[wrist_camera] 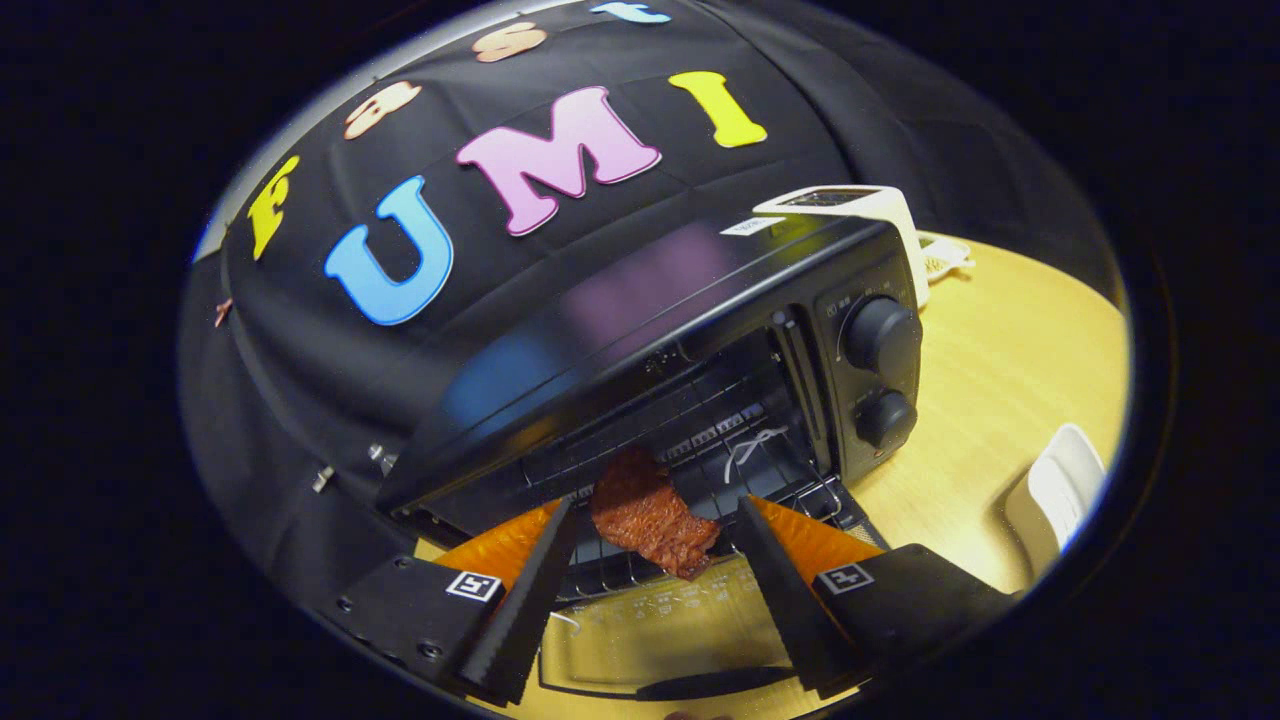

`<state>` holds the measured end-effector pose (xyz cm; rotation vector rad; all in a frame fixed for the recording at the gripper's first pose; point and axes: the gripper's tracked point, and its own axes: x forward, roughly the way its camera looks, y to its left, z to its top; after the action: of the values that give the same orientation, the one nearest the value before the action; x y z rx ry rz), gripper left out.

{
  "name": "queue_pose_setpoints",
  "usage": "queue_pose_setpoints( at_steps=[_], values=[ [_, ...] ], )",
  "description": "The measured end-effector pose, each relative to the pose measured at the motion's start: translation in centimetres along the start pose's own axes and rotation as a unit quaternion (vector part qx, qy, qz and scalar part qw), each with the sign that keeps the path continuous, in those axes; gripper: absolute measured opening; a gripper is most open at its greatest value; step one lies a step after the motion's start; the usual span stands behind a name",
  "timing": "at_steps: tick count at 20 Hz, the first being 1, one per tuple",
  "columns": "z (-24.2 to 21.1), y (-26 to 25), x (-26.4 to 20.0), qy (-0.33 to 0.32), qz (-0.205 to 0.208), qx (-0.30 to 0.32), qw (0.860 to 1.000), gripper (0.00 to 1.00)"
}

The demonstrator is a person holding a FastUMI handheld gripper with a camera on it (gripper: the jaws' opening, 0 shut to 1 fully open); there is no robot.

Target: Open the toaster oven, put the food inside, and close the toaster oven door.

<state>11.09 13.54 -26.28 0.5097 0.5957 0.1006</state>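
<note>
The black toaster oven (640,320) stands on a wooden table with its glass door (650,630) swung down flat towards me, handle (700,685) nearest. A reddish-brown slice of food (650,515) lies on the front part of the wire rack (720,465), partly over the rack's front edge. My gripper (655,512) is open, one finger on each side of the slice. Neither finger clearly presses on it. The fingertips reach just into the oven's mouth above the door.
Two round knobs (882,340) sit on the oven's right panel. A white appliance (865,205) stands behind the oven. A white dish (1060,490) rests on the table (1000,350) to the right of the oven. The booth's black cloth hangs behind.
</note>
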Motion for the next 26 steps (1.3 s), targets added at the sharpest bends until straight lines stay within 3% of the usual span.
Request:
queue_pose_setpoints(
  at_steps=[4, 12, 17, 22, 26],
  values=[
    [-0.9, 0.5, -3.0, 0.017, 0.004, -0.058, 0.998, 0.98],
    [-3.0, -1.2, -9.9, 0.06, -0.032, -0.182, 0.981, 0.99],
    [-7.6, -0.9, -11.6, 0.116, -0.025, -0.215, 0.969, 0.99],
    [-11.5, -2.7, -11.7, 0.165, -0.045, -0.244, 0.955, 0.99],
    [-13.9, -3.9, -10.5, 0.183, -0.07, -0.241, 0.95, 0.99]
  ],
)
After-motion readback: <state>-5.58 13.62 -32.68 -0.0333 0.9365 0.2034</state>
